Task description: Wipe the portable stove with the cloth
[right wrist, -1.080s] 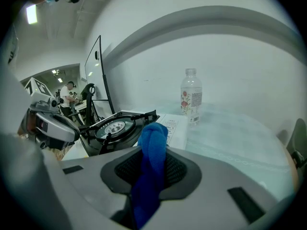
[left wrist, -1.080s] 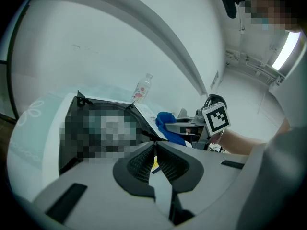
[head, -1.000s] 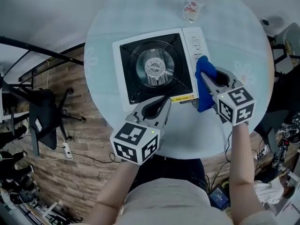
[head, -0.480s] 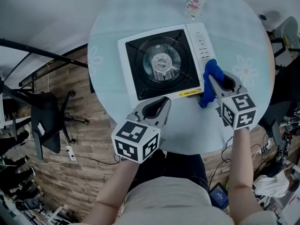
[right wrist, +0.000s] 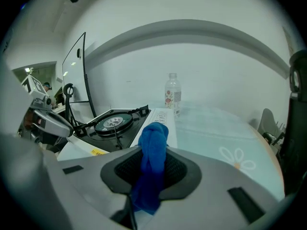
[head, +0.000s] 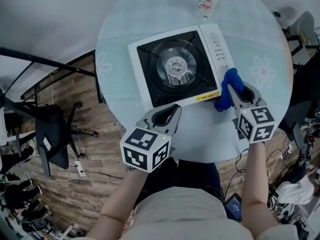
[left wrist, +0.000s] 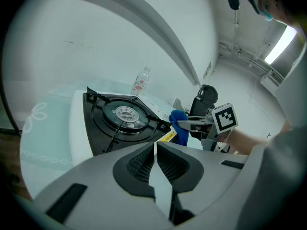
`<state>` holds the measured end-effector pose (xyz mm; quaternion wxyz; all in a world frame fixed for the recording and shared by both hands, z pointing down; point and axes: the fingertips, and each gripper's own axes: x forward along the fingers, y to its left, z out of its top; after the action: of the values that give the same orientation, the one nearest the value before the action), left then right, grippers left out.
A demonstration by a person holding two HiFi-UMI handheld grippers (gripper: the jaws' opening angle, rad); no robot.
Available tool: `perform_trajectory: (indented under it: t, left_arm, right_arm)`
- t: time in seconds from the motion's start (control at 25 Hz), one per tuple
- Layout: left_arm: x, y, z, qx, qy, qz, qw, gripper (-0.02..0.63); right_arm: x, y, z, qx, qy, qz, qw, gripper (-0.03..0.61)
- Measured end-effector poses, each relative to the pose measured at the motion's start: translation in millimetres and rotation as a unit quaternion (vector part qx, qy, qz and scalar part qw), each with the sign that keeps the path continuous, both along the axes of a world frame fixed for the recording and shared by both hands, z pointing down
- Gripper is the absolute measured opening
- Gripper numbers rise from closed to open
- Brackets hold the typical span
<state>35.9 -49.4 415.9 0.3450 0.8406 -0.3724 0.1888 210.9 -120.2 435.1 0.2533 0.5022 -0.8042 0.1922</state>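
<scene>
A white portable stove [head: 143, 60] with a black burner top [head: 177, 69] sits on the round glass table [head: 120, 29]. Its control panel [head: 217, 46] faces right. My right gripper [head: 229, 88] is shut on a blue cloth [head: 231, 83], held at the stove's near right corner beside the control panel. The cloth [right wrist: 151, 162] hangs bunched between the jaws, and it [left wrist: 179, 127] also shows past the stove [left wrist: 79, 128] in the left gripper view. My left gripper [head: 169, 113] is shut and empty, just off the stove's near edge.
A clear plastic bottle [head: 208, 1] stands on the table behind the stove. Flower prints [head: 263, 71] mark the tabletop on the right. An office chair [head: 50, 134] stands on the wooden floor at the left. Cables and gear [head: 295, 149] lie at the right.
My right gripper has drawn the blue cloth a little nearer, down toward the stove's near right corner. The head view has shifted slightly; the left gripper has stayed put.
</scene>
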Motion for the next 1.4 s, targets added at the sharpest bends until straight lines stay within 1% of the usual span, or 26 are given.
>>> perform_trajectory:
  t: [0.24, 0.56, 0.72, 0.88, 1.04, 1.4]
  left_arm:
    - [-9, 4, 1, -0.006, 0.007, 0.007, 0.9999, 0.032]
    - [-23, 6, 1, -0.003, 0.011, 0.015, 0.9998, 0.032]
    - [-32, 5, 2, -0.002, 0.011, 0.015, 0.9998, 0.034]
    - [-41, 7, 3, -0.003, 0.010, 0.012, 0.9999, 0.032]
    - [-50, 7, 5, -0.005, 0.011, 0.008, 0.9999, 0.032]
    - [-69, 6, 6, -0.004, 0.010, 0.003, 0.9999, 0.032]
  right_arm:
    - [-1, 14, 1, 0.000, 0.007, 0.029, 1.000, 0.100]
    - [-9, 30, 0, 0.032, 0.028, 0.085, 0.995, 0.100]
    - [-17, 36, 0, 0.034, 0.019, 0.111, 0.993, 0.101]
    - [-30, 40, 1, 0.037, 0.009, 0.122, 0.992, 0.101]
    - [-36, 41, 3, 0.042, 0.018, 0.126, 0.991, 0.101]
    - [-51, 46, 3, 0.043, 0.013, 0.141, 0.989, 0.100]
